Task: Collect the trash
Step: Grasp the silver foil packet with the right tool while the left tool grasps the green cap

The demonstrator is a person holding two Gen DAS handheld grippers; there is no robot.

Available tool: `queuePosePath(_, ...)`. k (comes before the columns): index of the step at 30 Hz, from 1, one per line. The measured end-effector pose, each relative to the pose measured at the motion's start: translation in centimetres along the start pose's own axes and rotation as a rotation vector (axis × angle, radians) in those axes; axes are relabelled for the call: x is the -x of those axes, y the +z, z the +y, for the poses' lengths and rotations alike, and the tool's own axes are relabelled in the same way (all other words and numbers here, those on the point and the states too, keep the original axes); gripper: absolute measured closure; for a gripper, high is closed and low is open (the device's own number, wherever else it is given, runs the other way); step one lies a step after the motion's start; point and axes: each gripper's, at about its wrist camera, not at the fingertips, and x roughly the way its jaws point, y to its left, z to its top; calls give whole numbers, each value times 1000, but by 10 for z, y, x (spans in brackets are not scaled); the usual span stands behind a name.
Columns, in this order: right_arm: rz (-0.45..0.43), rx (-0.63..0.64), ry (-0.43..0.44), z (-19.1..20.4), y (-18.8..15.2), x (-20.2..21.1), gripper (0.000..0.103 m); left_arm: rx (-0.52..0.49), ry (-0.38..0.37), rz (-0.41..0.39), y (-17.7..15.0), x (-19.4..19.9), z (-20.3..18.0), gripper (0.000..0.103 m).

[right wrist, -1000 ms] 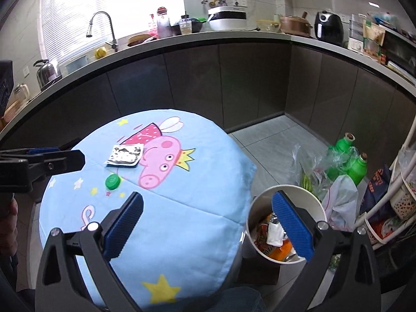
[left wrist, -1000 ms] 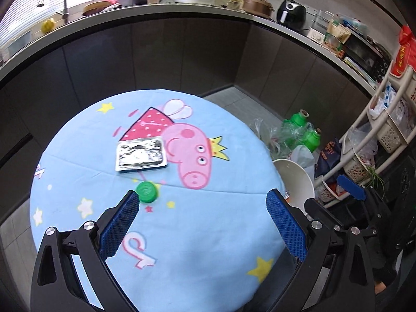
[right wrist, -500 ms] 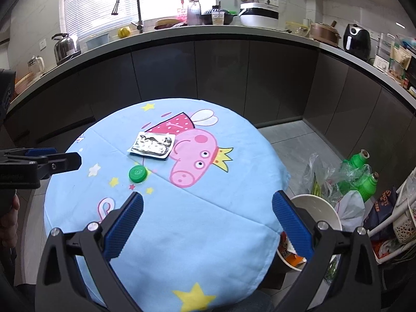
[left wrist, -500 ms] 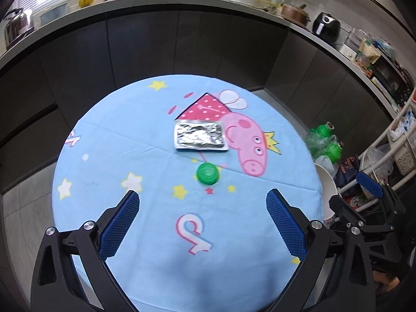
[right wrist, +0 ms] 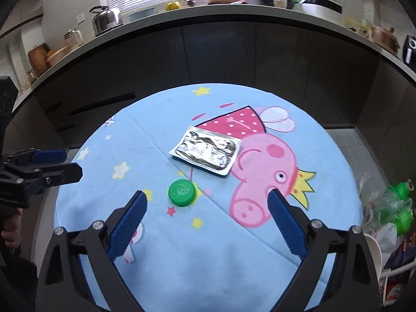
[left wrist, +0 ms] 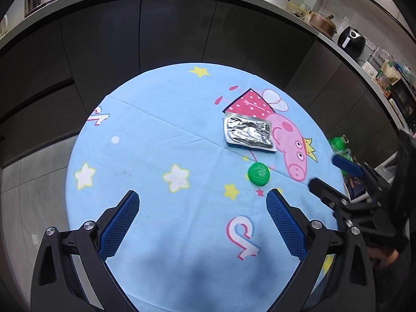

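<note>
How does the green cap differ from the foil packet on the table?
The round green plastic bottle cap is smaller and smooth; the rectangular silver foil packet is larger, flat and crinkled. The cap lies nearer the right tongs. Both rest untouched on the blue cartoon tablecloth.

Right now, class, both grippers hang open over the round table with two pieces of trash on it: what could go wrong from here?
1. The green bottle cap is low and round; the right gripper might nudge it so it rolls off the table.
2. The foil packet lies flat on the cloth, so fingers may snag fabric instead.
3. The left gripper is close by; the two could collide.
</note>
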Motion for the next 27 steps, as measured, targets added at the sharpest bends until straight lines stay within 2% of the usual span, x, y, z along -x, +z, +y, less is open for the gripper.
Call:
queuePosePath(6, 44, 66, 138, -6, 41, -59, 13, 7, -8, -3, -1, -4, 13, 11)
queuePosePath(11, 96, 103, 195, -10, 64, -103, 12, 17, -13, 16, -1, -10, 20, 12)
queuePosePath(16, 146, 70, 240, -21, 76, -142, 12, 30, -2, 40, -1, -19, 25, 12)
queuePosePath(22, 180, 87, 277, -24, 68, -133, 12, 40, -2, 53, -1, -25, 27, 12)
queuePosePath(25, 194, 138, 254, -14, 56, -124, 13, 40, -8, 56, 1, -29, 26, 12)
queuePosePath(27, 203, 181, 198, -3, 50, -123, 19, 37, -15, 57, 1, -30, 23, 12)
